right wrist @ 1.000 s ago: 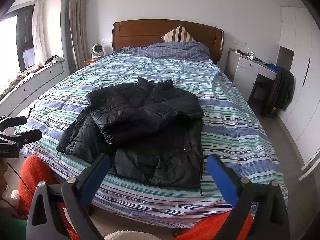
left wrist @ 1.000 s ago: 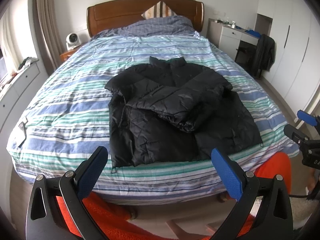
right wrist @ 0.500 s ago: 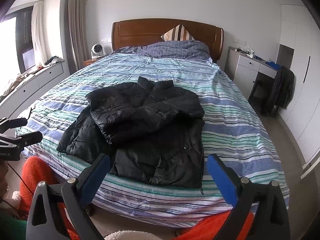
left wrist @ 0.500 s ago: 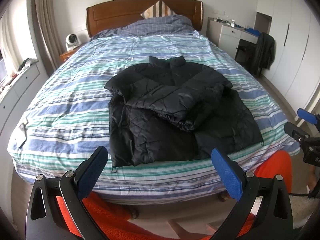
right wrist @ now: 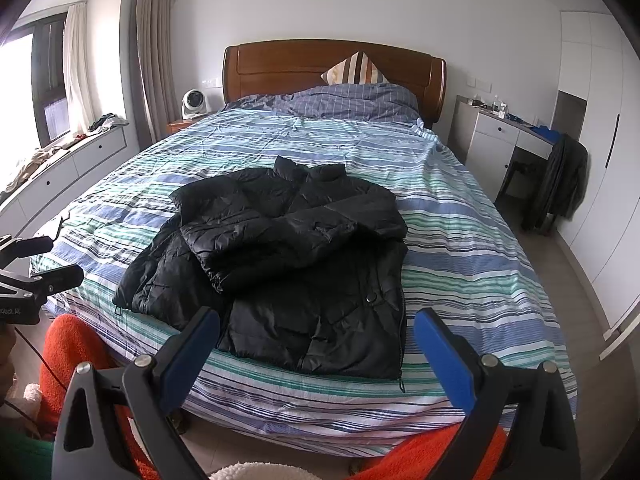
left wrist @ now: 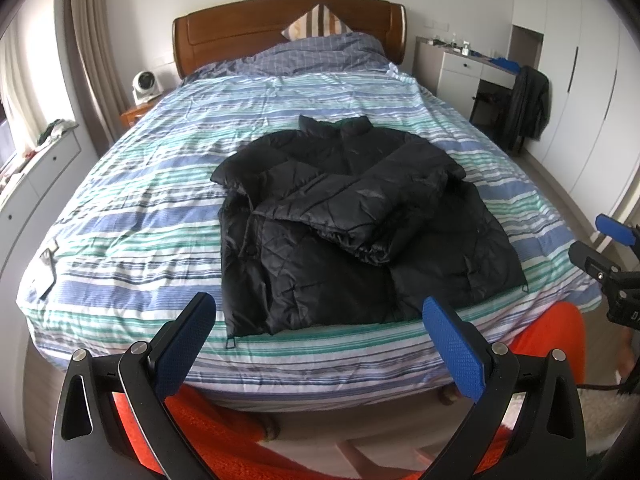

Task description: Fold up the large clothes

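I am holding the left gripper level and pointing forward, its blue pads spread wide and gripping nothing. I am holding the right gripper alongside it, likewise level, fingers parted wide and gripping nothing.

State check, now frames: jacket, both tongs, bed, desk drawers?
Black quilted puffer jacket: flat on bed, sleeves folded across front, body not yet folded.
Left tongs: open, empty.
Right tongs: open, empty.
Striped blue-green bed cover: spread, rumpled.
White desk drawers: shut.
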Demonstrator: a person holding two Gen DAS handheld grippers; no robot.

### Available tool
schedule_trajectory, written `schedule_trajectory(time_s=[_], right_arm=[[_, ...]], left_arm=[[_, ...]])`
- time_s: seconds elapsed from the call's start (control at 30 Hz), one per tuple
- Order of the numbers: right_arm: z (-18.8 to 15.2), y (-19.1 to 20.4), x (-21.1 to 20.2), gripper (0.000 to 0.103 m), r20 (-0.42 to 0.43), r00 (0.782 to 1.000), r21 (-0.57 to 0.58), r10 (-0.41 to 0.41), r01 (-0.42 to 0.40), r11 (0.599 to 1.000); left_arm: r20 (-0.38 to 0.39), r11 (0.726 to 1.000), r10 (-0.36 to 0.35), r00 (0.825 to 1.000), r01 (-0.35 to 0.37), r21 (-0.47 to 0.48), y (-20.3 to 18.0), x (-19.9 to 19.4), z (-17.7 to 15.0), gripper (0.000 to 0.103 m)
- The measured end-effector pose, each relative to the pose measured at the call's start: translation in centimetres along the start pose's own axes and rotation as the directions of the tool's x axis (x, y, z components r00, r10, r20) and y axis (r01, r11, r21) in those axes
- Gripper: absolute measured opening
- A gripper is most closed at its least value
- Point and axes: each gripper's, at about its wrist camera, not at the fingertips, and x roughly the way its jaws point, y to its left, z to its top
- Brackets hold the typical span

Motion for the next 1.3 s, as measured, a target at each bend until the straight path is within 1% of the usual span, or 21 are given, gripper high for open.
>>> schedule_trajectory(time_s=[1.03,1.13,1.2,1.27,1.3], right_arm=[[-0.1,0.1,0.1,0.100,-0.005,1.000,0.002,0.002,-0.002,1.000],[-0.2,0.0,0.0,0.100,-0.005,1.000,0.003,0.002,-0.002,1.000],[-0.3,-0.1,0.0,0.100,-0.006,1.000,0.005,0.002,-0.002,1.000],[-0.5,-0.4,0.1,0.100,-0.007,1.000,0.014,-0.001,0.001,1.000],[-0.6,-0.4,0.1,0.100,-0.007,1.000,0.019,-0.001,0.001,1.000]], left_arm=[[-0.001,1.000,0.005,1.000,-0.005,-0.006,0.3,-0.1,0.1,0.103],[0.008,1.000,-0.011,1.000,0.011,-0.010,0.5,0.0,0.2,0.103],[0.014,1.000,-0.027,1.000,0.027,0.006,0.6,0.5,0.6,0.103],[0.012,0.996,-0.065,0.998,0.064,0.068,0.1,1.5,1.4,0.103],[0.000,0.988,-0.093,0.996,0.093,0.122,-0.5,2.5,2.0,0.103]])
